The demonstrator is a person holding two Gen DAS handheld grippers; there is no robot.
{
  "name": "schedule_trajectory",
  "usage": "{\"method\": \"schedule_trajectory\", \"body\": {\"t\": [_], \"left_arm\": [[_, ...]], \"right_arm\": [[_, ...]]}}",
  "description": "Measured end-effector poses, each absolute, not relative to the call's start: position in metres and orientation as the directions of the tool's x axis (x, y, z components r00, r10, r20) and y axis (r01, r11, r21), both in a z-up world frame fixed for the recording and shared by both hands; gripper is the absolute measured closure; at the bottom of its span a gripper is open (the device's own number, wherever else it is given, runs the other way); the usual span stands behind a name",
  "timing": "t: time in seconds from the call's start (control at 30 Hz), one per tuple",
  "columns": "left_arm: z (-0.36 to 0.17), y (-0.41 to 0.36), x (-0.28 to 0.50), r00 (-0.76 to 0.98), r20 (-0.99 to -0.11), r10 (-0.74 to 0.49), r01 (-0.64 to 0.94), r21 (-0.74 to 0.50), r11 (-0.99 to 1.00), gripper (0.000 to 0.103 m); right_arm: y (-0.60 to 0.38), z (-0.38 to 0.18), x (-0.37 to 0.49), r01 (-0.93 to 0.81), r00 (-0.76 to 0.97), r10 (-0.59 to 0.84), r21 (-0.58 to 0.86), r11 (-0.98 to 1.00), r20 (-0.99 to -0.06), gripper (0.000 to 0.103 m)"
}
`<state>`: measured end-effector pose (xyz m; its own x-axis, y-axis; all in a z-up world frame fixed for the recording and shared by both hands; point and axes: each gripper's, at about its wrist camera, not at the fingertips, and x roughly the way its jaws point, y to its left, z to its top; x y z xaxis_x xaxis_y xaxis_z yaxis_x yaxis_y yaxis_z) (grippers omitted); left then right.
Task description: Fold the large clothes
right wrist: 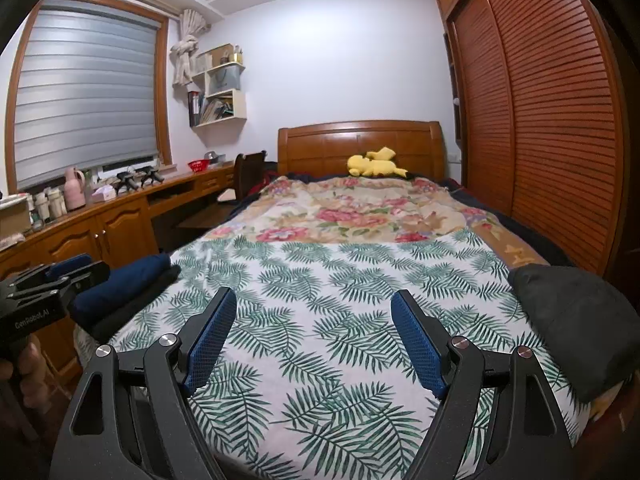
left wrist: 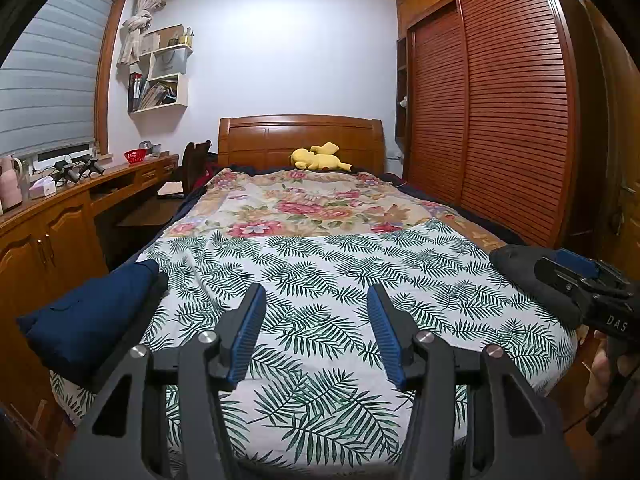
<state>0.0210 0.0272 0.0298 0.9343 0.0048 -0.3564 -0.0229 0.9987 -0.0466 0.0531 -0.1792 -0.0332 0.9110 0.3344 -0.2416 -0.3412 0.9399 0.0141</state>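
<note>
The bed (left wrist: pixel 320 264) runs away from both cameras toward a wooden headboard (left wrist: pixel 300 140); a leaf-print sheet (left wrist: pixel 328 280) covers its near half and a floral quilt (left wrist: pixel 304 204) the far half; the middle of the leaf-print sheet lies flat and bare between the two piles of clothes. At the bed's left edge sits a folded navy garment (left wrist: pixel 92 312), resting on a darker folded piece whose edge shows under it in the right wrist view; at the right edge lies a dark grey folded garment (right wrist: pixel 576 320), close to the louvred wardrobe doors (left wrist: pixel 500 112). A wooden counter (right wrist: pixel 100 216) lines the left wall under the window blind (right wrist: pixel 84 96); a yellow plush toy (left wrist: pixel 318 158) rests against the headboard.

The left hand-held gripper (left wrist: pixel 316 300) hovers over the sheet's near end, fingers spread wide and holding nothing; the right hand-held gripper (right wrist: pixel 314 304) is likewise spread wide and empty above the sheet, its blue pads (right wrist: pixel 416 340) touching no cloth.
</note>
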Motion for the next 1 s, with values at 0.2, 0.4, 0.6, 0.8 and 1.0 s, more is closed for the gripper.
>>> {"method": "schedule_trajectory", "body": {"t": [0.2, 0.4, 0.6, 0.8, 1.0], "left_arm": [[0.029, 0.027, 0.018, 0.936, -0.352, 0.005, -0.022, -0.045, 0.999, 0.051], [0.030, 0.025, 0.016, 0.938, -0.347, 0.005, -0.022, -0.045, 0.999, 0.051], [0.030, 0.025, 0.015, 0.938, -0.347, 0.006, -0.023, -0.044, 0.999, 0.051], [0.031, 0.020, 0.015, 0.939, -0.343, 0.007, -0.020, -0.033, 0.999, 0.051], [0.031, 0.017, 0.014, 0.939, -0.343, 0.003, -0.016, -0.034, 0.999, 0.051]], "right_arm": [[-0.179, -0.033, 0.053, -0.342, 0.910, 0.335, 0.014, 0.939, -0.242, 0.021], [-0.179, -0.033, 0.053, -0.340, 0.912, 0.333, 0.014, 0.940, -0.241, 0.021], [-0.179, -0.033, 0.052, -0.339, 0.912, 0.333, 0.016, 0.941, -0.241, 0.021], [-0.179, -0.033, 0.052, -0.339, 0.912, 0.332, 0.015, 0.941, -0.239, 0.021], [-0.179, -0.033, 0.052, -0.340, 0.912, 0.334, 0.016, 0.940, -0.240, 0.021]]}}
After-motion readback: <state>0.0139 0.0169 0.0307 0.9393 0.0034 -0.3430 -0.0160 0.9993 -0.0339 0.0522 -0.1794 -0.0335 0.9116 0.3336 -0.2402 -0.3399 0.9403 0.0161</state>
